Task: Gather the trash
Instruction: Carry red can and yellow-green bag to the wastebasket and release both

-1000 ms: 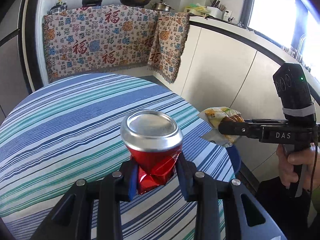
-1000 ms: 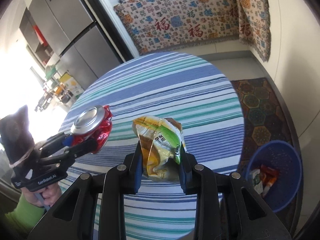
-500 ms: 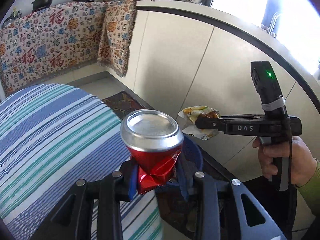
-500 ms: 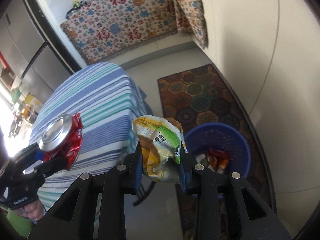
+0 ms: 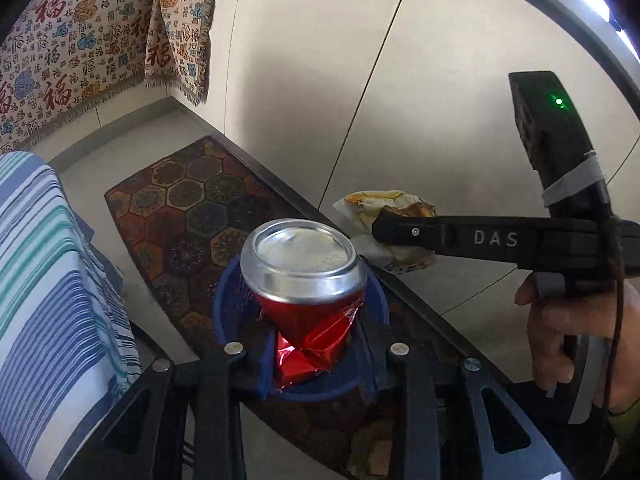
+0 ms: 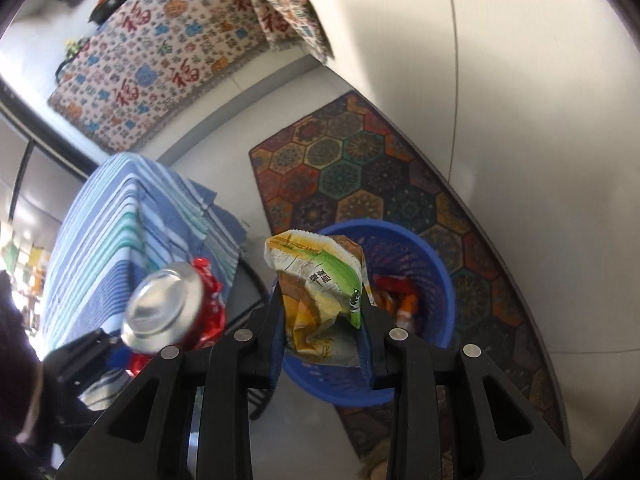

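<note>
The crushed can (image 5: pixel 304 292) is clamped between the left fingers (image 5: pixel 264 360), the wrapper (image 6: pixel 320 300) between the right fingers (image 6: pixel 276 328), both held over the bin (image 6: pixel 436 264) for dropping.

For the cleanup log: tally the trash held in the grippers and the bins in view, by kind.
Crushed red can: 1, in the left gripper
Crumpled snack wrapper: 1, in the right gripper
Blue bin: 1, some trash already inside, too jumbled to count
Total: 3
</note>
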Available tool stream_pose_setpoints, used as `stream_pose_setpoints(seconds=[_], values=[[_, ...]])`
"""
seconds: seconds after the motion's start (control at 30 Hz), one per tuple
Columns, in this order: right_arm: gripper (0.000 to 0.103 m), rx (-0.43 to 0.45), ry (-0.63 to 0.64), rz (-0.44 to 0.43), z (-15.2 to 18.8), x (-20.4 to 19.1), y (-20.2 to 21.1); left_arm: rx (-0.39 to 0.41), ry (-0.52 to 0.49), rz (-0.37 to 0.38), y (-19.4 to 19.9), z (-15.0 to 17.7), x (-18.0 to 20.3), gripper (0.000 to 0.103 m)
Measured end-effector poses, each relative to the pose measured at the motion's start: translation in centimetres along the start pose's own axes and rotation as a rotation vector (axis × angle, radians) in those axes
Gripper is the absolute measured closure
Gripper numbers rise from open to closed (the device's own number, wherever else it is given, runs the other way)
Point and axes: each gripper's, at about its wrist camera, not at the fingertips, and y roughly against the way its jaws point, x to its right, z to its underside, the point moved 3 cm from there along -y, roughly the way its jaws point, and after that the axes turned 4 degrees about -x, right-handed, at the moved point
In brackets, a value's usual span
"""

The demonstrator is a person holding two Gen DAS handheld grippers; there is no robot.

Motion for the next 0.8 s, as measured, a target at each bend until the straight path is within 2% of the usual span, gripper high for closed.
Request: stream_pose_setpoints(seconds=[0.07, 0.13, 0.17, 0.2, 0.23, 0.4, 0.47, 0.6, 0.67, 0.73, 0.8], values=[[0.073, -0.011, -0.039, -0.024, -0.5, 1.0, -1.0, -0.022, 0.003, -0.005, -2.0, -0.3, -0.3, 0.069], [0.065, -0.022, -0.071, -0.055, -0.9, 1.8, -2.2, -0.036, 0.012, 0.010, -3.8, -0.9, -0.6, 0.069], [0.063, -0.024, -0.083, -0.073, -1.0, 2.2, -2.7, -0.047, 0.017, 0.021, -4.7, -1.0, -0.8, 0.063], [0.051, -0.021, -0.099, -0.085, -1.0, 2.7, -3.0, -0.058, 0.022, 0.032, -5.4, -1.3, -0.9, 0.058], [0.044, -0.019, -0.115, -0.091, -1.0, 3.0, -3.3, -0.062, 0.025, 0.036, -5.8, -1.4, -1.0, 0.048], [0.043, 0.008, -0.169, -0.094, -1.4, 4.5, -3.1, -0.058, 0.028, 0.026, -6.8, -2.2, -1.1, 0.048], [0.039, 0.034, -0.187, -0.069, -1.5, 4.9, -2.3, -0.034, 0.036, 0.023, -5.9, -2.5, -1.1, 0.048], [0.024, 0.093, -0.183, -0.007, -1.3, 4.7, 0.1, 0.044, 0.041, -0.003, -2.6, -2.4, -0.3, 0.047], [0.015, 0.117, -0.178, 0.015, -0.7, 4.1, 2.0, 0.084, 0.020, -0.018, -0.3, -2.2, 0.4, 0.040], [0.002, 0.136, -0.159, 0.032, -0.1, 3.4, 3.7, 0.133, -0.005, -0.052, 2.3, -1.8, 1.0, 0.033], [0.001, 0.159, -0.129, 0.037, 1.0, 2.7, 5.5, 0.173, -0.020, -0.078, 4.9, -0.9, 1.7, 0.025]])
